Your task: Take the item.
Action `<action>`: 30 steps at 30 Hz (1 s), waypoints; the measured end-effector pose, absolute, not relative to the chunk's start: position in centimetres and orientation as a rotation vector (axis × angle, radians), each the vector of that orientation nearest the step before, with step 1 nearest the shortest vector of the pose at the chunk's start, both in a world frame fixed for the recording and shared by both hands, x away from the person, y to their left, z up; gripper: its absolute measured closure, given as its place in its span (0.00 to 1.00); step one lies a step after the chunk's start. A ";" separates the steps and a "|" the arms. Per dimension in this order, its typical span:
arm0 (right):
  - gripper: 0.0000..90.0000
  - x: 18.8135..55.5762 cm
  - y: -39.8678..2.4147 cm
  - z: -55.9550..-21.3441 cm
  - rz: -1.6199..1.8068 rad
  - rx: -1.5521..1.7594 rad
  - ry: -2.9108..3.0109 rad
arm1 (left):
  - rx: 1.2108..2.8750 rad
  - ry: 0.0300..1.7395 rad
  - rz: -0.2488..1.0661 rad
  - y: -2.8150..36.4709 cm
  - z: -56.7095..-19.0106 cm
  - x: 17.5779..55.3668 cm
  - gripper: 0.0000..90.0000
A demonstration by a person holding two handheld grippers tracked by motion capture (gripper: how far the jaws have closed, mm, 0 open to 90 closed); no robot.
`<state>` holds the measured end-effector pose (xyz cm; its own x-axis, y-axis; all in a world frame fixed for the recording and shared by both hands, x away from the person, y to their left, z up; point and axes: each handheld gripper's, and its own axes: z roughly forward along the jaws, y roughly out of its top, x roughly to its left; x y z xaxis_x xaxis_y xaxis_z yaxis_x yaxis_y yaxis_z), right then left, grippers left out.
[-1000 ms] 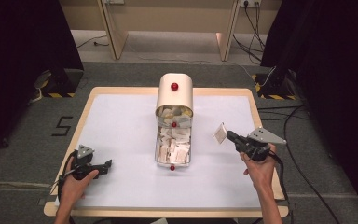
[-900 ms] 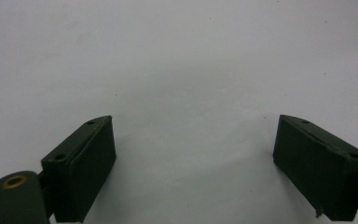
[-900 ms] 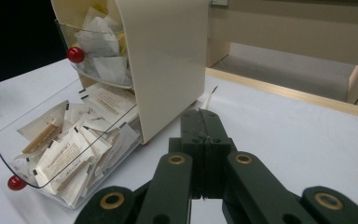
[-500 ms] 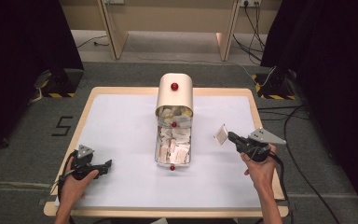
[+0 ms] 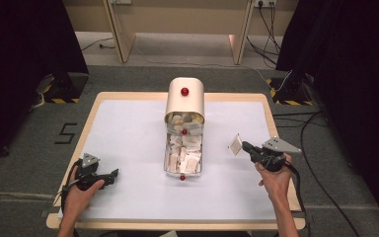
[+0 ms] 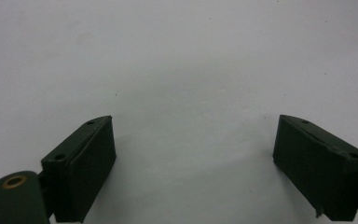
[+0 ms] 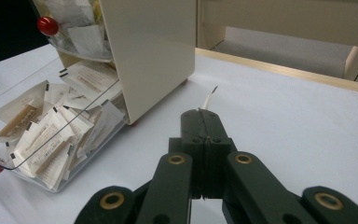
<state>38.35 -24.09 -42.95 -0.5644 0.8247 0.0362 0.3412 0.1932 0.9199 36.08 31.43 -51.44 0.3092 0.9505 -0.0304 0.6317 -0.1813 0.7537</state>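
Note:
A beige drawer cabinet point(image 5: 185, 103) with red knobs stands mid-table, and its clear lower drawer point(image 5: 182, 153) is pulled out, full of small white sachets point(image 7: 51, 133). My right gripper point(image 5: 244, 146) hovers to the right of the drawer, shut on one white sachet point(image 5: 235, 143). In the right gripper view the jaws are pressed together and the sachet point(image 7: 209, 99) sticks out edge-on past their tips. My left gripper point(image 5: 112, 174) rests low at the table's front left, open, with only white tabletop between its fingers point(image 6: 81, 168).
The white table surface point(image 5: 128, 133) has a wooden rim. A beige bench point(image 5: 177, 15) stands on the floor beyond the table, with cables on the floor at right point(image 5: 316, 123). Dark curtains flank both sides.

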 end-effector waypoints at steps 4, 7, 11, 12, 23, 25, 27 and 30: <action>1.00 38.5 -24.2 -43.3 1.340 1.096 2.008 | 1.903 1.403 0.603 31.4 -51.4 36.1 0.13; 1.00 38.5 -24.2 -43.6 1.332 1.099 2.014 | 1.904 1.403 0.603 31.4 -51.4 36.1 0.13; 1.00 38.6 -24.1 -43.8 1.326 1.104 2.025 | 1.903 1.403 0.603 31.4 -51.4 36.1 0.13; 1.00 38.7 -24.1 -43.9 1.316 1.101 2.028 | 1.904 1.403 0.603 31.4 -51.4 36.1 0.13; 1.00 38.8 -23.8 -44.5 1.295 1.104 2.050 | 1.904 1.403 0.603 31.4 -51.4 36.1 0.13; 1.00 38.9 -23.9 -44.7 1.288 1.109 2.054 | 1.904 1.403 0.603 31.4 -51.4 36.1 0.13; 1.00 38.9 -23.9 -44.9 1.283 1.111 2.058 | 1.904 1.403 0.603 31.4 -51.4 36.1 0.13; 1.00 39.0 -23.9 -45.2 1.275 1.118 2.068 | 1.904 1.403 0.603 31.4 -51.4 36.1 0.13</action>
